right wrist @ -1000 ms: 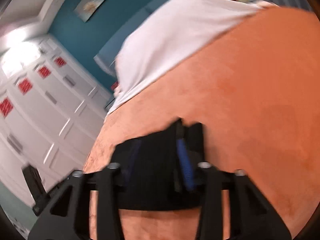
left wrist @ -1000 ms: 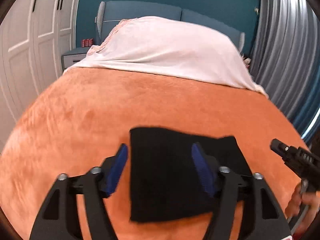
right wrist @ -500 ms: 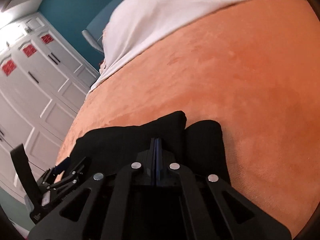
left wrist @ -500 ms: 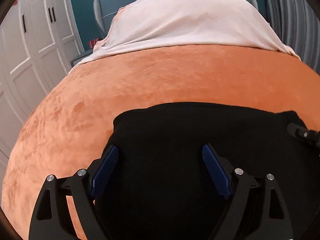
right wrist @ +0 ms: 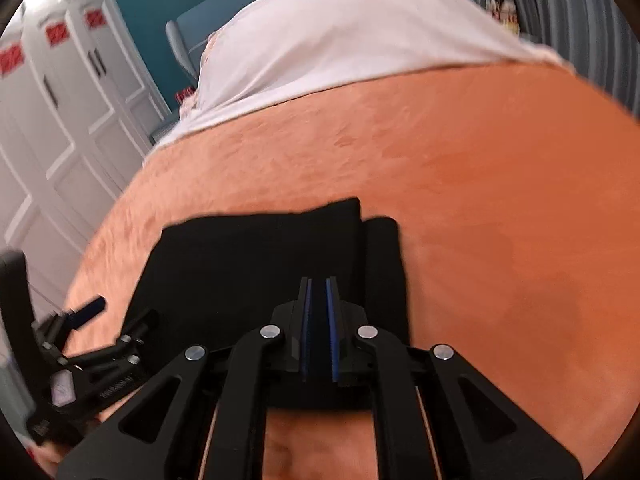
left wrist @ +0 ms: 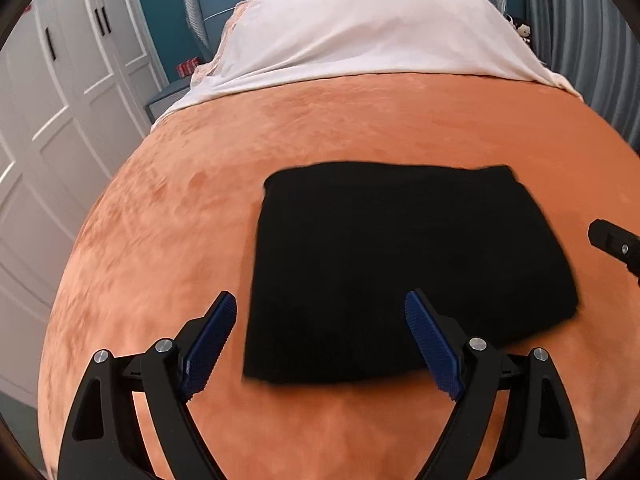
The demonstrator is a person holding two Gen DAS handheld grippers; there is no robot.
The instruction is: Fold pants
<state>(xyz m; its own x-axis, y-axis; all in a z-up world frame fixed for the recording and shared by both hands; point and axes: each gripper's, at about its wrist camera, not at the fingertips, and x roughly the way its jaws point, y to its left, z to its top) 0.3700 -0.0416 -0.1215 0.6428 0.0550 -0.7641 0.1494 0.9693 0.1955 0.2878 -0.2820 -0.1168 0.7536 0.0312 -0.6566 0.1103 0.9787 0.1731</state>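
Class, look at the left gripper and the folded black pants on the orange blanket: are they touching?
Cannot tell. In the left wrist view the left gripper is open around the pants' near left corner, but no contact or gap shows plainly.

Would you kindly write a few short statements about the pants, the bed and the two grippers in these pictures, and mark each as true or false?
1. The black pants lie folded on the orange blanket. True.
2. The left gripper is clamped shut on the pants. False: its jaws stand wide apart, pressing on nothing.
3. A white sheet covers the far end of the bed. True.
4. The right gripper has its jaws spread wide. False: a narrow gap separates its blue pads, and its jaws are opening over the pants, with no cloth visibly pinched.
5. The pants are bright red. False: they are black.
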